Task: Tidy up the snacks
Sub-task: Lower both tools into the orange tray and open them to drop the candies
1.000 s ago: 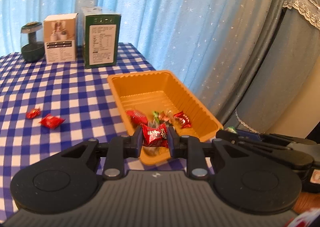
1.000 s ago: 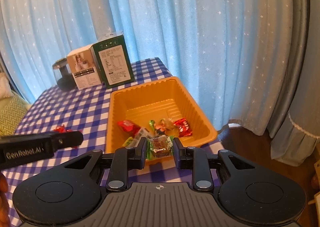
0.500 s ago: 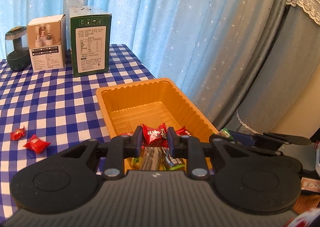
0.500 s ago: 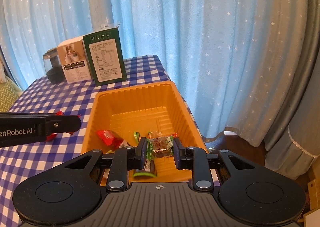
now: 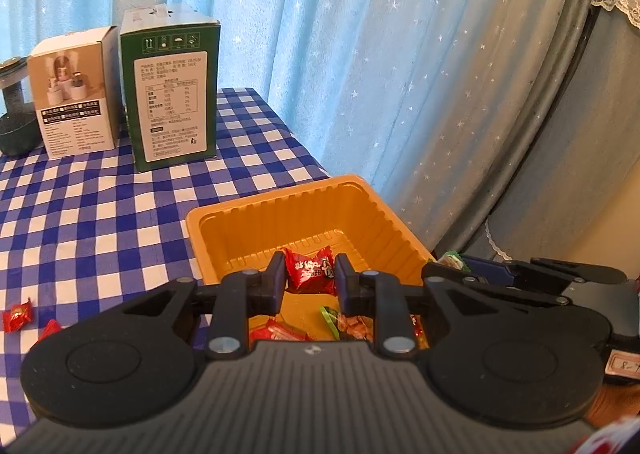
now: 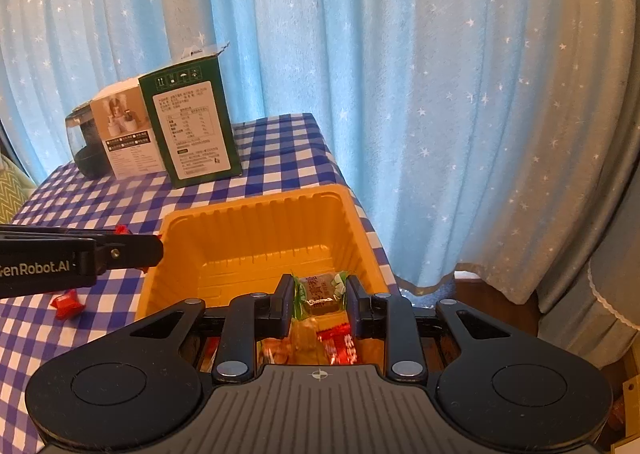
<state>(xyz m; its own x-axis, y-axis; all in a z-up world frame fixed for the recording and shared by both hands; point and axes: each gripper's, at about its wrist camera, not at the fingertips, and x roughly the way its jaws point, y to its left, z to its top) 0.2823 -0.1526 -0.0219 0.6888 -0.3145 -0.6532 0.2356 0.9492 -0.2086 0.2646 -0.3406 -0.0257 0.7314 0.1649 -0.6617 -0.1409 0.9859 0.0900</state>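
Snacks are gathered around an orange plastic tray [image 5: 384,221] that sits at the right edge of a worktop [image 5: 100,213] covered in blue-and-white check cloth, with a star-print blue curtain [image 6: 400,73] behind it at twelve o'clock.

In the left wrist view, a green carton [image 5: 172,89] stands upright at about eleven o'clock from the tray, a white-and-tan box [image 5: 74,93] touches its left side, and a dark jar [image 5: 14,113] stands just beside that box at the far left.

Left hand-held gripper [image 5: 310,280] hovers over the near half of the tray, its jaws closed to a narrow gap on a red wrapped candy [image 5: 310,270]. Right hand-held gripper [image 6: 319,300] is over the same near end of the tray, at three o'clock from the left one, and its jaws are pinched on a brown sweet in a clear green-ended wrapper [image 6: 320,288].

Below both grippers, loose wrapped sweets [image 6: 336,346] in red, orange and green lie on the tray floor, partly hidden by the gripper bodies.

Two small red candies [image 5: 18,316] lie on the cloth at nine o'clock from the tray, well apart from it.
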